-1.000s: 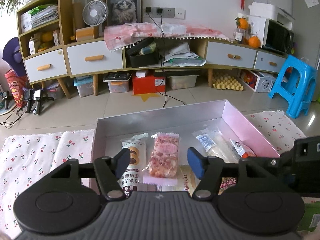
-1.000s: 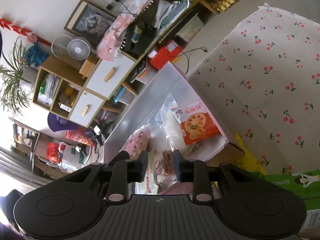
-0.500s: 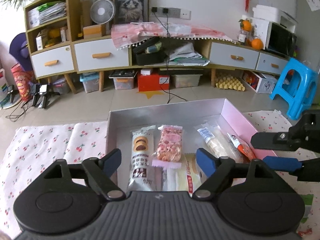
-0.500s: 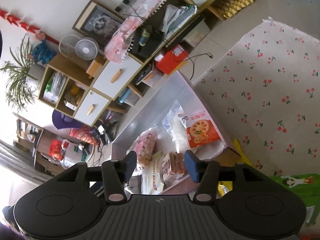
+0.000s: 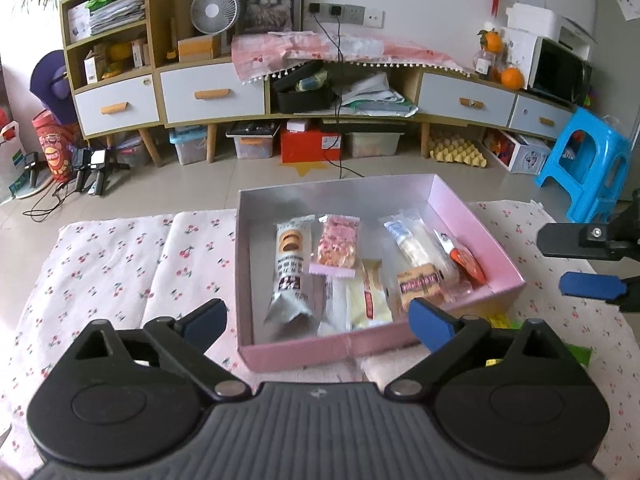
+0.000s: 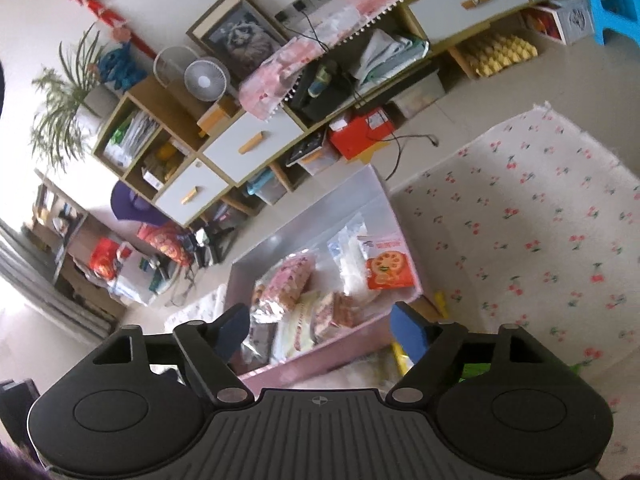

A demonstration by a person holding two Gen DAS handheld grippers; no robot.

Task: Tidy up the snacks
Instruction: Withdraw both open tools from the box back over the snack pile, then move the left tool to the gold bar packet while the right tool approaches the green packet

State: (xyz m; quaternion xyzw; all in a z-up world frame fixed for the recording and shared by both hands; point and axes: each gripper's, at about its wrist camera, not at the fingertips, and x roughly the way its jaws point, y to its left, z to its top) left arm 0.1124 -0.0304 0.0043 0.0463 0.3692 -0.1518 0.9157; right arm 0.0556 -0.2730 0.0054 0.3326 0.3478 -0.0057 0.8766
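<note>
Pink box (image 5: 476, 220): open-topped, pink walls and a silvery inner lining, resting on the cherry-print cloth (image 5: 120, 256); it lies ahead of both cameras.
Snacks in the box: several packets lying flat on the box floor, side by side and partly overlapping.
Grey biscuit packet (image 5: 290, 268): leftmost in the left wrist view, long axis running front to back, round biscuits printed near its far end.
Pink packet (image 5: 336, 246): just right of the grey one, its near edge lapping over the pale yellow packet (image 5: 370, 296).
Clear long packet (image 5: 412, 240): right of centre, slanted, white contents showing through.
Brown-labelled packet (image 5: 422, 286): near the front right, touching the clear one.
Orange packet (image 5: 466, 260): against the right wall of the box, standing on edge and leaning; in the right wrist view its face (image 6: 386, 266) shows a round sliced pattern.
Left tongs (image 5: 318, 320): blue-tipped fingers spread wide apart, holding nothing, hovering over the near wall of the box.
Right tongs (image 6: 320, 330): fingers also wide apart and empty, near the front right corner of the box; in the left wrist view their tips (image 5: 590, 260) sit off to the right of the box, above the cloth.
Yellow and green wrapping (image 6: 400, 354): partly hidden on the cloth beside the box's near right corner; what it is cannot be told.
Blue stool (image 5: 588, 168): on the floor beyond the cloth, to the right.
</note>
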